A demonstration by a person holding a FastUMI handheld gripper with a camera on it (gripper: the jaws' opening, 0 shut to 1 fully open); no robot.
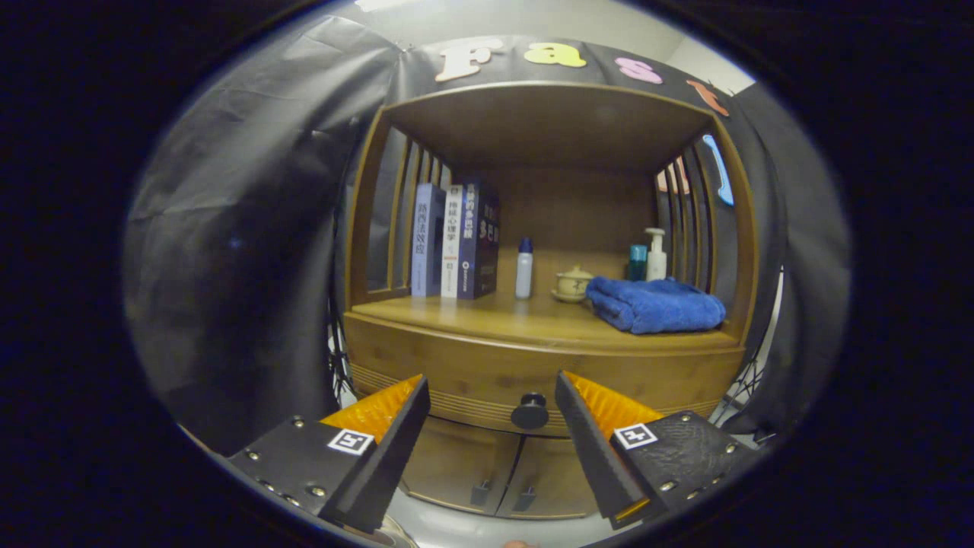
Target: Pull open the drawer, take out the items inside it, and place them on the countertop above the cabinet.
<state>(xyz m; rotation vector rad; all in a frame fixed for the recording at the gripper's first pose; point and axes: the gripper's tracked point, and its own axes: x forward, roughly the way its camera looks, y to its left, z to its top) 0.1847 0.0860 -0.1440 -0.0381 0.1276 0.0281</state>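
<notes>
The wooden cabinet (pixel 544 358) faces the camera squarely, its drawer (pixel 456 369) closed, so whatever lies inside is hidden. On the tabletop (pixel 487 316) above, books (pixel 455 240) stand at one side and a folded blue towel (pixel 654 304) lies at the other — the middle front is bare, a likely landing spot. The tongs (pixel 492 411) are spread, empty, lined up either side of the dark knob (pixel 529 411) — seemingly short of it.

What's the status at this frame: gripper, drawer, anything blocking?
Gripper open, fingers either side of the drawer knob, short of it. Drawer shut. Nothing between fingers and knob; folded blue towel lies on countertop above.
</notes>
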